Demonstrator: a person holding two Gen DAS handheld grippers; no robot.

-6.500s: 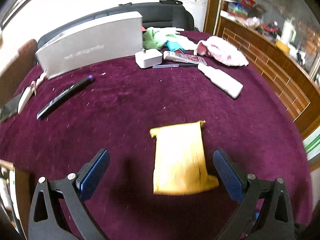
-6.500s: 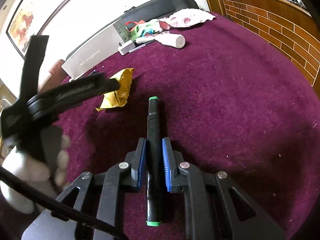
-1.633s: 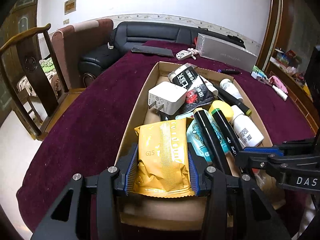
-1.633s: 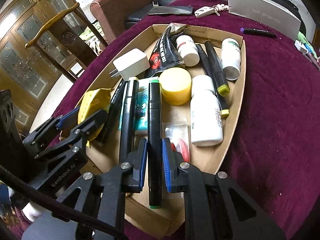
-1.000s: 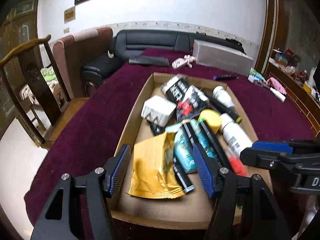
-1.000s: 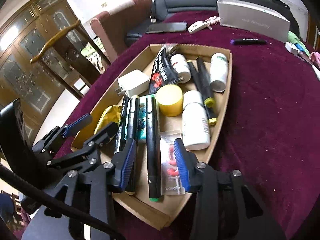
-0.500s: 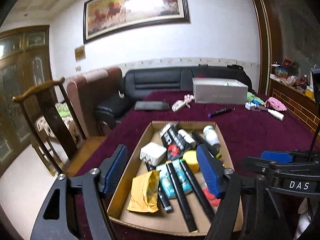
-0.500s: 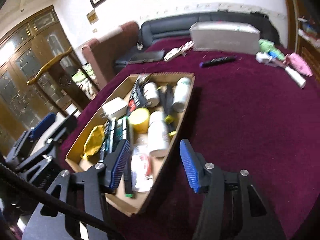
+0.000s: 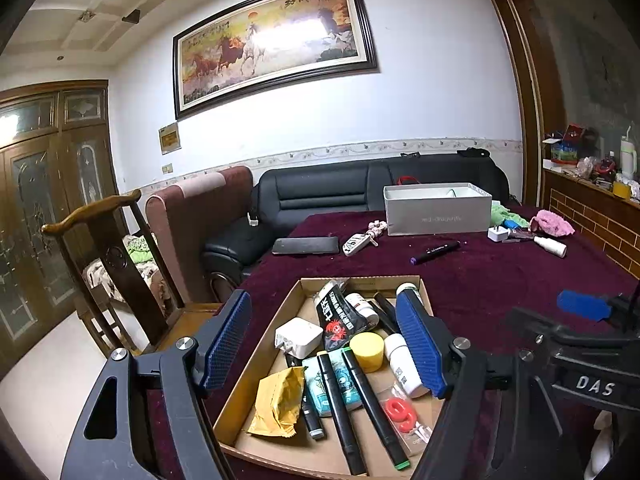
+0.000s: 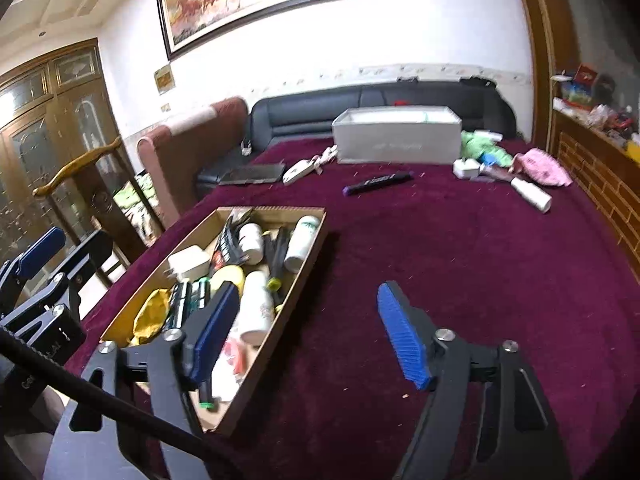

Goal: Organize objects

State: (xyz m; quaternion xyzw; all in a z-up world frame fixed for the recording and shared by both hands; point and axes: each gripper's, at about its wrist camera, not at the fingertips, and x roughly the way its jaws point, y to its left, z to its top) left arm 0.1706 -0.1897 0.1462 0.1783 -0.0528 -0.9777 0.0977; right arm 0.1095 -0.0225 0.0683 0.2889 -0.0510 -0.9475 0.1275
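Plainly, both grippers' fingers have just been opening, nothing between; right gripper reads "DAS".

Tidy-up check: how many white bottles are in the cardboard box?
3 white bottles: two at the cardboard box's far end, one nearer beside the yellow cap. More could be buried.

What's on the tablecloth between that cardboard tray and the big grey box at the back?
Between the cardboard tray and the grey box lies one dark marker with a purple cap; otherwise bare maroon cloth. The right wrist view shows this best.
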